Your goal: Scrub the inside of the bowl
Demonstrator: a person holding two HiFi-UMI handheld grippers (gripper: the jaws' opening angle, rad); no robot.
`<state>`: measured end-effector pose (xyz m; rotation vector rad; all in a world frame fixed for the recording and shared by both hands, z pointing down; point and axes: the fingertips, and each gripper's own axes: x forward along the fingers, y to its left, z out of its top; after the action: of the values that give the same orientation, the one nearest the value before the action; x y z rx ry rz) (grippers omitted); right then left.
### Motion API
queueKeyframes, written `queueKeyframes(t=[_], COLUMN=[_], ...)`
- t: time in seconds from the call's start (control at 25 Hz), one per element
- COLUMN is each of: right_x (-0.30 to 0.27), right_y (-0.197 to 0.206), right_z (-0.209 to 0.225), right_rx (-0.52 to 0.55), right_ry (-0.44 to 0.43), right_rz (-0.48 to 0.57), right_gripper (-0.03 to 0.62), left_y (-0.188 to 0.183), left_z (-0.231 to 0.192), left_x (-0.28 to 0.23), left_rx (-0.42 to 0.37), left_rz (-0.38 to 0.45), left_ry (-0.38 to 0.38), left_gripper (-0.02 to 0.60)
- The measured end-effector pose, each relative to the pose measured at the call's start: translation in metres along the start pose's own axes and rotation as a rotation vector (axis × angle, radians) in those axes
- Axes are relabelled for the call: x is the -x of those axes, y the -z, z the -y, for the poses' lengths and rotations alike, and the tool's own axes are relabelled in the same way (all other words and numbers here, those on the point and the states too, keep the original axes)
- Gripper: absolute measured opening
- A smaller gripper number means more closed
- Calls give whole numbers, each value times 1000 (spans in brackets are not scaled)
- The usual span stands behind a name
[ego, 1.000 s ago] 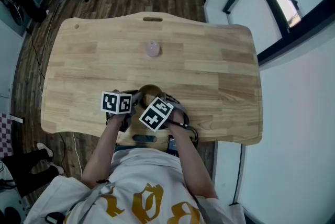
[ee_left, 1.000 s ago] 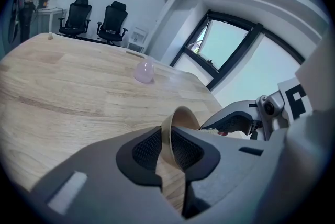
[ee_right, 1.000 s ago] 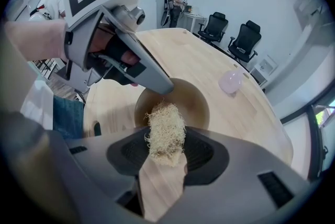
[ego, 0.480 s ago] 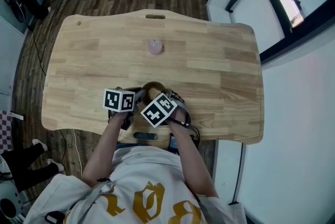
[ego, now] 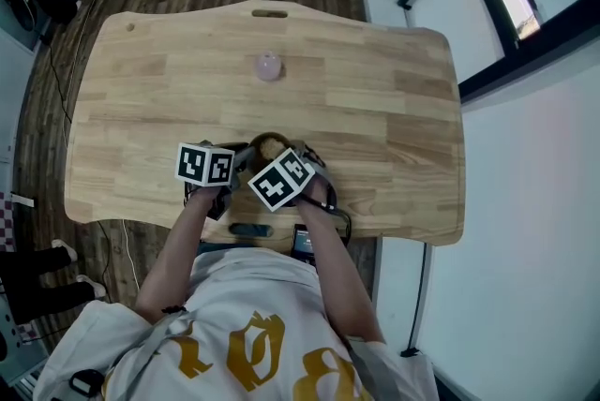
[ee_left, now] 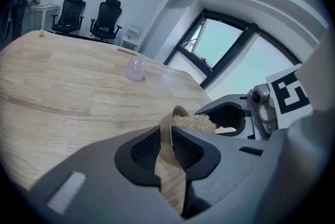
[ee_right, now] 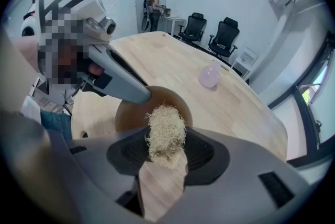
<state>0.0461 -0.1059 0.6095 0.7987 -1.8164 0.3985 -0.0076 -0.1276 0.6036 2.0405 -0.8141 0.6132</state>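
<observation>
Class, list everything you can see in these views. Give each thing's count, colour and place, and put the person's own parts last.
wooden table: one, light wood, fills the middle of the head view.
round brown bowl: one, brown, by the table's near edge.
fibrous scrubber pad: one, pale tan, at the bowl.
translucent round object: one, pink, far side of the table.
office chairs: two, black, beyond the table.
left gripper: one, grey, clamped on the bowl's wall; its jaws have just eased open slightly.
right gripper: one, grey, shut on the scrubber pad.

Only unreadable gold lettering on the shirt.
</observation>
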Motion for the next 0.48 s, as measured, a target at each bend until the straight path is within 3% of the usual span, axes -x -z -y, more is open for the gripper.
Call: queueKeyframes(t=[0.2,0.48], right_x=[0,3], right_y=[-3,-12], right_z=[-9,-36], right_rx=[68,128], right_ry=[-48,-203], right_rz=[37,85], right_gripper=[173,173], left_y=[0,0], left_z=[-1,-7], left_x=[-2,-2], left_rx=[16,64], left_rz=[-2,9], left_ry=[3,13], left_gripper=[54,54])
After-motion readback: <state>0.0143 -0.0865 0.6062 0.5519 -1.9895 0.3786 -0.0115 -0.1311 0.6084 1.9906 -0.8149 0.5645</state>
